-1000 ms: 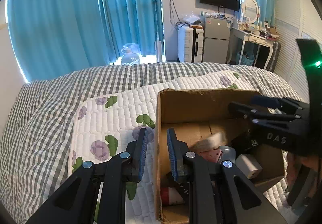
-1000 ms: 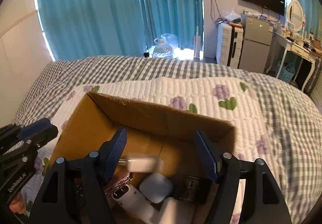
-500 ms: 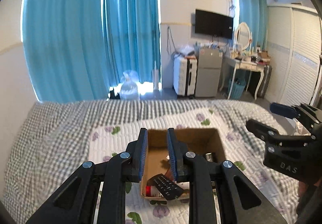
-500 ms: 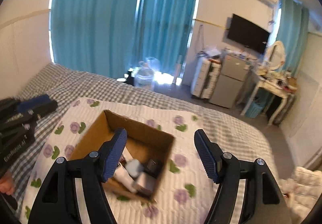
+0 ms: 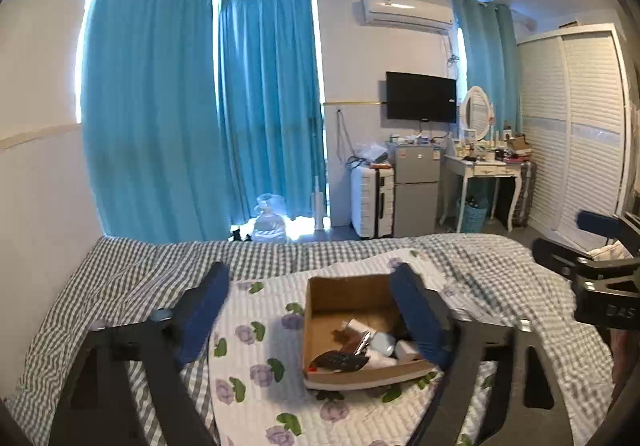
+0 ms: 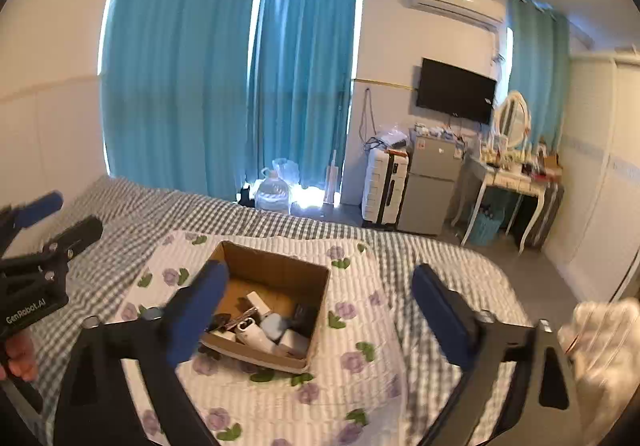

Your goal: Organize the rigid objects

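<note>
an open cardboard box is seen on the floral quilt, cluttered with a black remote and white items. left gripper and right gripper are held wide above it, nothing gripped.

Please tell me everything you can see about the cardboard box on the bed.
The cardboard box is plain brown, rectangular and open at the top, with no flaps showing. It sits flat on the white quilt printed with purple flowers, which lies on the bed. Inside lie several small items in a jumble: a black remote control near the front, some white objects and dark ones. Neither gripper touches the box; both are above it, open and empty.
</note>
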A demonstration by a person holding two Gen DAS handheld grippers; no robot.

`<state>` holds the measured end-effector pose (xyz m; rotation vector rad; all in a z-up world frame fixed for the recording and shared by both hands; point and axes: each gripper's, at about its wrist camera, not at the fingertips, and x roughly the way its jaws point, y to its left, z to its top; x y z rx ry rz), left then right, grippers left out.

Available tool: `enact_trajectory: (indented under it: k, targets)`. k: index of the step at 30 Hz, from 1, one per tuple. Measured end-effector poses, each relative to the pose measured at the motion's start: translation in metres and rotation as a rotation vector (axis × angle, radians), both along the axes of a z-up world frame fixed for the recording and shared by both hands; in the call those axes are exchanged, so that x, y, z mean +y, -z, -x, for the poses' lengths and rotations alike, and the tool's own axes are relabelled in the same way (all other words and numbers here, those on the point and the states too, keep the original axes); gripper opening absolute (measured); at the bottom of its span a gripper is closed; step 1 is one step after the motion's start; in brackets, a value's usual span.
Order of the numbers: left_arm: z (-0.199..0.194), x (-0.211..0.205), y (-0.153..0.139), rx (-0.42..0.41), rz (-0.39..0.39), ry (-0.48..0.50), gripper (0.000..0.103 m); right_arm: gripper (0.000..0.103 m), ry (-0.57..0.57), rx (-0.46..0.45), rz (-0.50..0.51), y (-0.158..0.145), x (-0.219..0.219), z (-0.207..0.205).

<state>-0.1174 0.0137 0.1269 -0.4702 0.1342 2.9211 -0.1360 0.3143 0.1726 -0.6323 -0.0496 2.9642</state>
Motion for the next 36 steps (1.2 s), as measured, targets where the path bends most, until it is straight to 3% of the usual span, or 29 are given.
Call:
enact_trajectory:
  k: [1,7,12,17,20,26,36]
  targets:
    - [0.001,-0.003,0.006,0.007,-0.006,-0.013,0.103,0.103,0.006,0.008,0.019,0.007,0.002,-0.002]
    - [0.022,-0.007,0.059,-0.022,-0.041,-0.025,0.103,0.103,0.033,0.073,0.066,0.062,0.008,0.015]
    - [0.023,0.005,0.113,-0.027,0.043,-0.034,0.103,0.103,0.017,0.117,0.059,0.113,0.004,0.022]
    - [0.014,0.007,0.142,-0.026,0.043,-0.034,0.103,0.103,0.012,0.058,0.041,0.151,0.004,0.034]
    - [0.018,0.007,0.146,-0.049,0.025,-0.033,0.103,0.103,0.015,0.047,0.041,0.158,0.006,0.035]
    - [0.015,-0.001,0.143,-0.019,-0.033,-0.052,0.103,0.103,0.017,0.038,0.038,0.164,0.004,0.035]
    - [0.017,0.000,0.147,-0.018,-0.014,-0.061,0.103,0.103,0.045,0.025,0.051,0.171,0.007,0.037]
